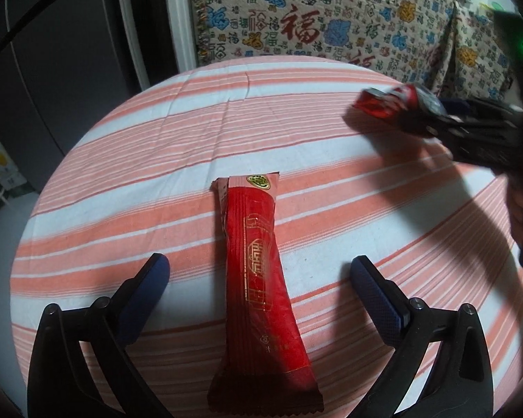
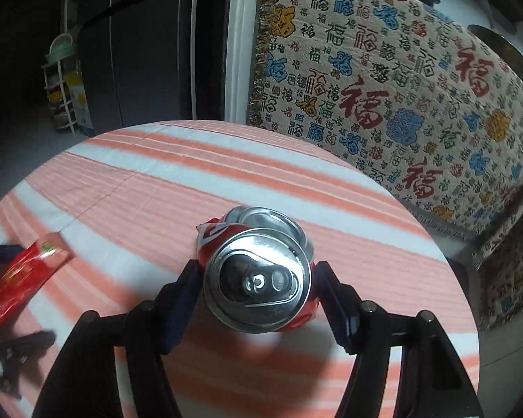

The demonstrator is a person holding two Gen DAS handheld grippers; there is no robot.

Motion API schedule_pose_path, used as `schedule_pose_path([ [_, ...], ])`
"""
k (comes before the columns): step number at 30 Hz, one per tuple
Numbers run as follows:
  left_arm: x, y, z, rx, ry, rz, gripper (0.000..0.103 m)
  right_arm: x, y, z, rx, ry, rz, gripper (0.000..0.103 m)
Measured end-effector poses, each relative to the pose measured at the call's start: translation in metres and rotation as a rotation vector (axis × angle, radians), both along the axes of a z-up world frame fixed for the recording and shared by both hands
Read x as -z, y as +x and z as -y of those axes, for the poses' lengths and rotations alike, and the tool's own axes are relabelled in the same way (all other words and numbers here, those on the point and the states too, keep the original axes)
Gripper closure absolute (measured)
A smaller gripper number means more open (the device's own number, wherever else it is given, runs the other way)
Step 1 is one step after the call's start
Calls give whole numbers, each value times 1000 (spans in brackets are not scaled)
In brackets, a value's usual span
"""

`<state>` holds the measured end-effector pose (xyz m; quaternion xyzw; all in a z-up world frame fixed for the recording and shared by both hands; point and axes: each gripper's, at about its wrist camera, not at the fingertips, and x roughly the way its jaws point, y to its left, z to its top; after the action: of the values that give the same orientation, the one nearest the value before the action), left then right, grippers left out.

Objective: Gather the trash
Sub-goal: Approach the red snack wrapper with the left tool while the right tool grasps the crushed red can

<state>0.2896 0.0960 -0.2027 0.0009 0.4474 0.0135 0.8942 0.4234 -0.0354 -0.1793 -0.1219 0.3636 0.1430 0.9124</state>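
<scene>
The crushed red can (image 2: pixel 258 275) is sitting between the right claw (image 2: pixel 258 278) fingers, which are pinching its sides near the surface's (image 2: pixel 157 181) right rim. The red wrapper (image 1: pixel 261 278) is lying flat mid-surface between the left claw (image 1: pixel 259 271) fingers, which are standing wide and apart from it. Striped cloth is lying bare beyond both. A patterned blanket (image 2: pixel 401 104) is hanging behind the far edge.

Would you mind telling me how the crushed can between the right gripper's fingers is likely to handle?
The crushed soda can is open and dented, so probably light and easily squeezed further. Its smooth metal may slip against the pads. Its round body could roll if dropped.
</scene>
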Motion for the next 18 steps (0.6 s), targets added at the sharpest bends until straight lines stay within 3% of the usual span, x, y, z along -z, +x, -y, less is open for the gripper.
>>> schedule_pose_path([
  [5, 0, -1, 1, -10, 5, -1, 1, -8, -59, 18, -12, 11, 9, 36],
  [10, 0, -3, 1, -19, 9, -1, 1, 3, -112, 26, -14, -55, 4, 36],
  [15, 0, -4, 0, -14, 7, -2, 1, 11, -134, 32, 17, -55, 7, 32],
  [18, -1, -6, -2, 12, -7, -10, 1, 11, -134, 37, 38, -25, -40, 31],
])
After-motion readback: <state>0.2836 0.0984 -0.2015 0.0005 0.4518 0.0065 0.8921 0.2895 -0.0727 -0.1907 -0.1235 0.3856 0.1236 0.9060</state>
